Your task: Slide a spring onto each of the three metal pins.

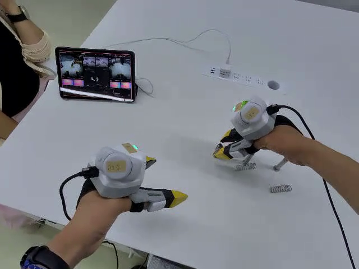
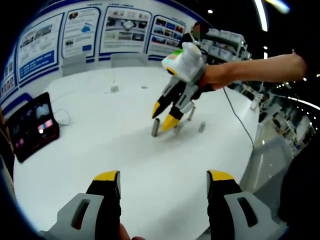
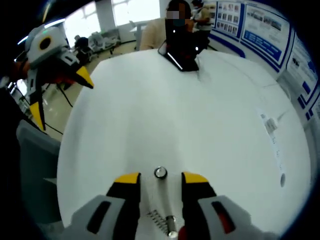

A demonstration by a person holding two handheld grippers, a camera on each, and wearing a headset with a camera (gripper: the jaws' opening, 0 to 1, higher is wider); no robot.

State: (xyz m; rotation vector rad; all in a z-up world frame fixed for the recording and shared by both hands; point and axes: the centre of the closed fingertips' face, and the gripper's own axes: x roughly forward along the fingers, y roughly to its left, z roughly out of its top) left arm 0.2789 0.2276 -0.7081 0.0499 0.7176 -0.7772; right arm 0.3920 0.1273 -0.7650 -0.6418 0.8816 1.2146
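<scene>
The white table (image 1: pixel 185 50) has a tablet (image 1: pixel 95 74) propped near its far-left edge, and poster boards (image 2: pixel 80 30) line the wall behind. Well apart from the tablet, the right gripper (image 1: pixel 223 144) tilts down, its jaws part-open, with an upright pin (image 3: pixel 160 172) between the tips. A spring (image 1: pixel 245 166) and a second spring (image 1: pixel 280 189) lie loose farther from the tablet. Nearer the tablet, the left gripper (image 2: pixel 162 177) hovers with its jaws wide and empty.

Tablet (image 1: pixel 96 74) far left on table (image 1: pixel 185 117), power strip (image 1: pixel 241 77) far right. Two springs (image 1: pixel 280 189) and pin (image 1: pixel 279 165) near right, under right gripper (image 1: pixel 222 145); left gripper (image 1: pixel 165 179) near left.
</scene>
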